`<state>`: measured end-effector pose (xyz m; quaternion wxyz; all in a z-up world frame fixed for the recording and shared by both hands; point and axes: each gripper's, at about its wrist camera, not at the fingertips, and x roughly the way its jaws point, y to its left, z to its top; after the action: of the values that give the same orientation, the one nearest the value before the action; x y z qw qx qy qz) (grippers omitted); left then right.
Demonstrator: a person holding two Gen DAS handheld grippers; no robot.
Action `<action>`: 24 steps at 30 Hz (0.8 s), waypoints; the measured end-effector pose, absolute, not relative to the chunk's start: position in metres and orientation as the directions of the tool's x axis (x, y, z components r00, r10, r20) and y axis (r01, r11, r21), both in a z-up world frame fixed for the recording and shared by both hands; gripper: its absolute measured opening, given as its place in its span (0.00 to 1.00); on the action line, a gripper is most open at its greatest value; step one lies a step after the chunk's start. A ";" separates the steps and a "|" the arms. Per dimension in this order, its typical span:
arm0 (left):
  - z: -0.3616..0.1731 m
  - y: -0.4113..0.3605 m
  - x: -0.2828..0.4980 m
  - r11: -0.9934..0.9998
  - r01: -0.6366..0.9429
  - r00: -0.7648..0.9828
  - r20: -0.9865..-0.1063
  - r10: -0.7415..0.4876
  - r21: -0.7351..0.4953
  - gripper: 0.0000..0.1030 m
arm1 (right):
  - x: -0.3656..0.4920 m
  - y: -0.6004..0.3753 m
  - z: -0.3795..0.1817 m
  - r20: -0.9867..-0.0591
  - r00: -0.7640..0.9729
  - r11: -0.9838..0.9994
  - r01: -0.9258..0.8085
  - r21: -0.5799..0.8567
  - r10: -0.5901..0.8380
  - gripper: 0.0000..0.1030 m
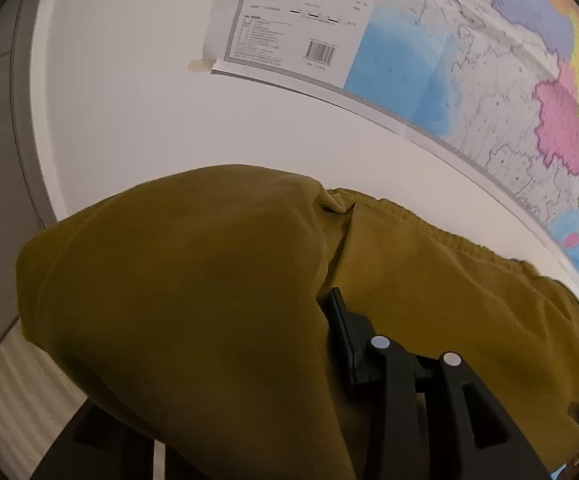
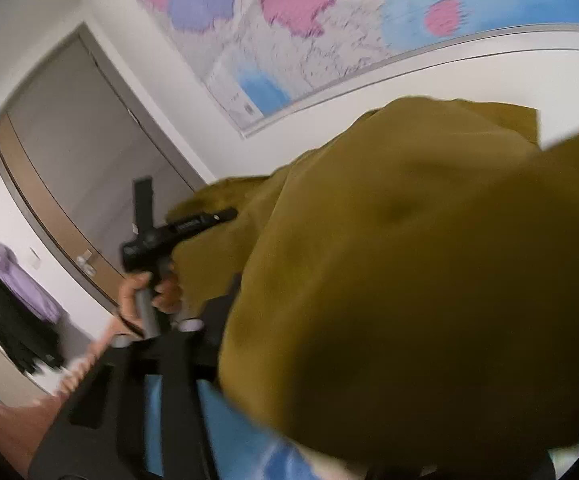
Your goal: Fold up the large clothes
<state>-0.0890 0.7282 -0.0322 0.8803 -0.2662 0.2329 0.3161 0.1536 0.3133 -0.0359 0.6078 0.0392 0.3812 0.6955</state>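
Garment, mustard-olive and large, fills the lower half of both wrist views. It lies draped over both grippers in front of a white wall, below a coloured map fixed there.

Left wrist view: cloth bulges in a rounded fold on the left, with a gathered edge running off to the right. Left gripper shows one black finger with cloth against its left side. The other finger is under the fabric, so whether the fingers are apart or clamped on the cloth cannot be told. Map corner held by a strip of tape.

Right wrist view, blurred: garment covers the right side of the frame. Right gripper shows one finger at the cloth's edge; its partner is buried, state cannot be told. Left hand holds the handle of the left gripper, whose front end reaches into the fabric.

Behind: grey door with handle; purple and black clothes hanging at far left. Blue surface below the gripper, kind unclear.
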 end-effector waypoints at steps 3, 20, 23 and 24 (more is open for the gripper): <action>-0.035 0.729 -0.089 0.660 -0.684 0.683 -0.592 0.429 -0.310 0.36 | 0.172 0.282 -0.031 -0.407 -0.218 0.078 -0.797 0.598 0.887 0.68; -0.014 0.676 -0.131 0.554 -0.816 0.529 -0.599 0.601 -0.165 0.71 | 0.169 0.255 -0.038 -0.558 -0.139 0.208 -0.833 0.513 0.818 0.39; -0.004 0.639 -0.145 0.580 -0.807 0.545 -0.526 0.654 -0.115 0.77 | 0.154 0.246 -0.029 -0.591 -0.076 0.220 -0.884 0.413 0.803 0.53; -0.002 0.628 -0.148 0.589 -0.801 0.553 -0.510 0.659 -0.106 0.78 | 0.147 0.242 -0.024 -0.600 -0.059 0.216 -0.901 0.376 0.798 0.54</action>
<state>-0.1478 0.6279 -0.0016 0.8654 -0.1657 0.2140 0.4217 0.1475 0.2423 -0.0241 0.6826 -0.0686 0.3771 0.6222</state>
